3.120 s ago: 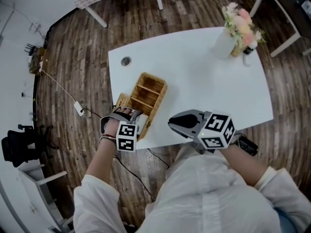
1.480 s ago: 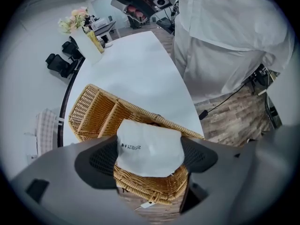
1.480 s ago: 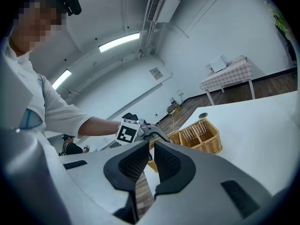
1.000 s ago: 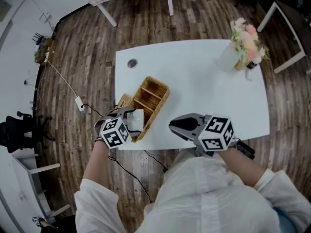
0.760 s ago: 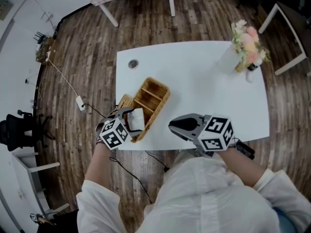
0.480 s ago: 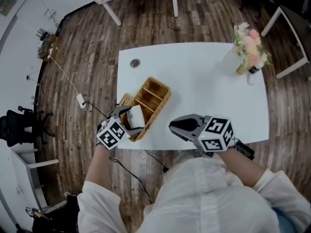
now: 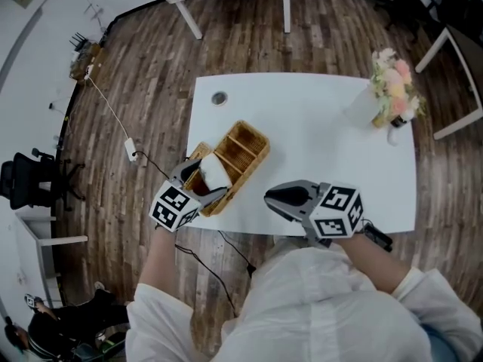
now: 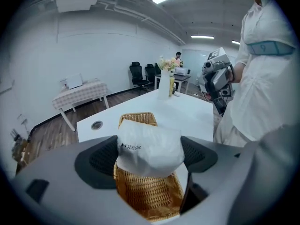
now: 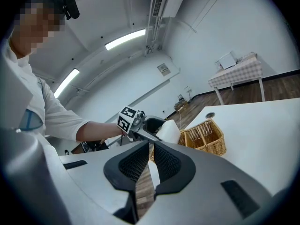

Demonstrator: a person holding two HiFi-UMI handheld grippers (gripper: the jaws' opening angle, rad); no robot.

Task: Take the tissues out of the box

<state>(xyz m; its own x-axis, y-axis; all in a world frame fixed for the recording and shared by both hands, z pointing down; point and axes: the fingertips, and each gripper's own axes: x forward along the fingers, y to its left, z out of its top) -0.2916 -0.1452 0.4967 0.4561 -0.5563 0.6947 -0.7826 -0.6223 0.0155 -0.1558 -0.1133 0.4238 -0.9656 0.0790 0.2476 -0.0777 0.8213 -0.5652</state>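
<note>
Two grippers are in my hands. My left gripper [image 7: 207, 181] has its jaws wide apart and clamped on the sides of a white tissue pack [image 8: 149, 146], which fills the middle of the left gripper view. The pack is up above the near end of the brown basket [image 7: 245, 145], and I can't tell if its bottom touches the basket. In the head view the basket sits on the left part of the white table [image 7: 324, 127], a little left of the middle of the frame. My right gripper [image 7: 270, 195] hangs over the table's near edge, its jaws almost together with nothing between them. Flowers [image 7: 394, 96] stand in the table's upper right corner.
</note>
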